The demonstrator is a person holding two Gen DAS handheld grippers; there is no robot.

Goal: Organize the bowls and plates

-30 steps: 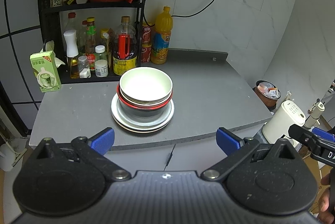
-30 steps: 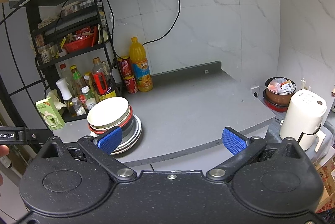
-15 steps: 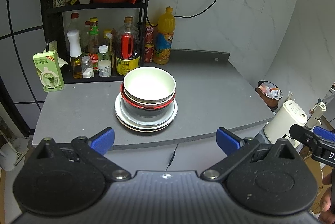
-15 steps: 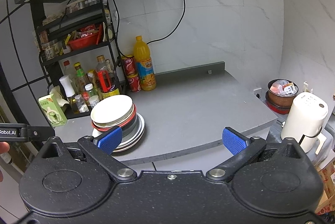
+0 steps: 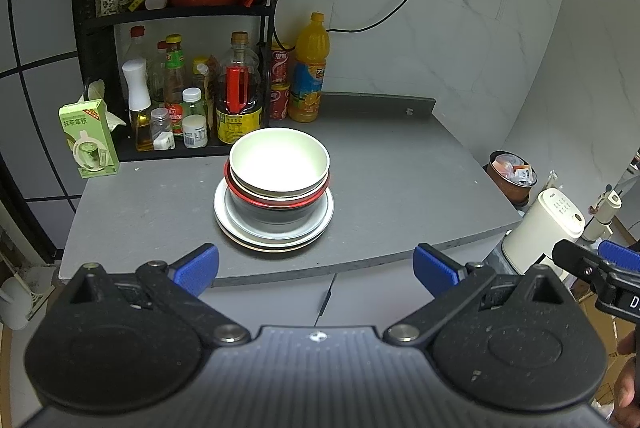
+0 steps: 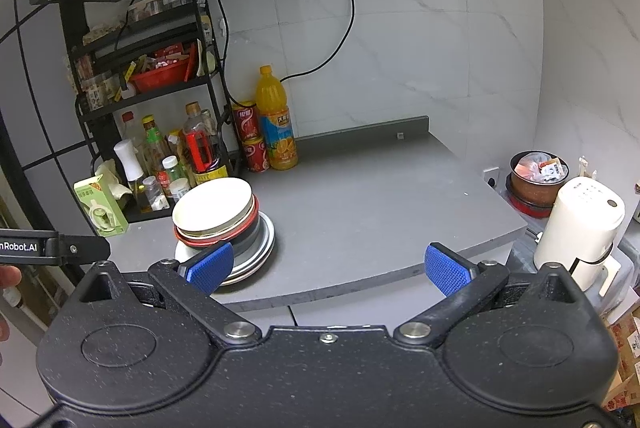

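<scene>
Both of my grippers hang in front of the counter's near edge with nothing between their blue pads. My left gripper (image 5: 316, 266) is spread wide, empty, aimed at the stack; my right gripper (image 6: 328, 266) is likewise spread and empty, with the stack off to its left. On the grey countertop (image 5: 400, 188) sits the pile: a white bowl (image 5: 279, 161) on top, nested in a red-rimmed bowl (image 5: 276, 202), which rests on stacked plates (image 5: 224, 220). Behind the pile, a black rack (image 5: 96, 28) holds sauce bottles. Just right of the rack stands an orange juice bottle (image 5: 310, 68). A white kettle (image 6: 580, 224) stands beyond the counter's right end.
</scene>
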